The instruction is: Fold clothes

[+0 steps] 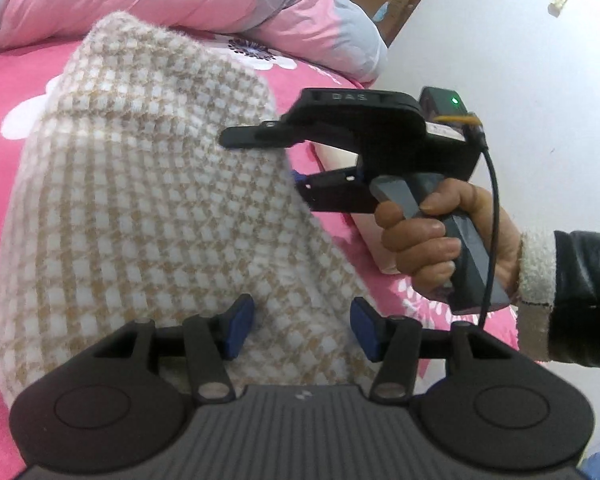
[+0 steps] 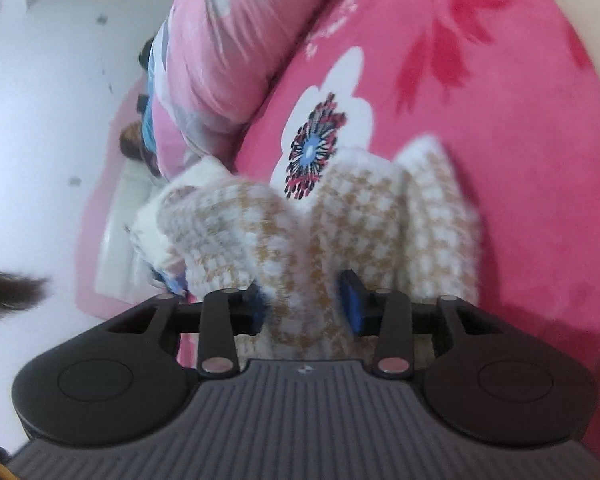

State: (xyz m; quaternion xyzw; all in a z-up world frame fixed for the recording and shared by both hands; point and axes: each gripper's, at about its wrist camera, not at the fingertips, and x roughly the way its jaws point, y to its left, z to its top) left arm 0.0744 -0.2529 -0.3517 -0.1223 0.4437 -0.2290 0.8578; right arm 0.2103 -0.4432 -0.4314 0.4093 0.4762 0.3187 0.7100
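Knitwear caught mid-fold on the pink bed, both sets of fingers at work on it.

Left wrist view: the left gripper (image 1: pixel 302 330) has its fingers (image 1: pixel 236 330) half spread, the checked beige-and-white garment (image 1: pixel 148 200) running between them and draped over the bed (image 1: pixel 16 92); whether the pads actually press it I cannot tell. Beyond them the right gripper (image 1: pixel 296 166), gripped by a hand (image 1: pixel 440 240), straddles the cloth's far edge, one finger above and one below. Right wrist view, blurred: the right gripper (image 2: pixel 306 306) pinches a bunched ridge of the garment (image 2: pixel 360 216) between its pads. Best carry both held edges together and level, so the fluffy knit lands flat without slipping.
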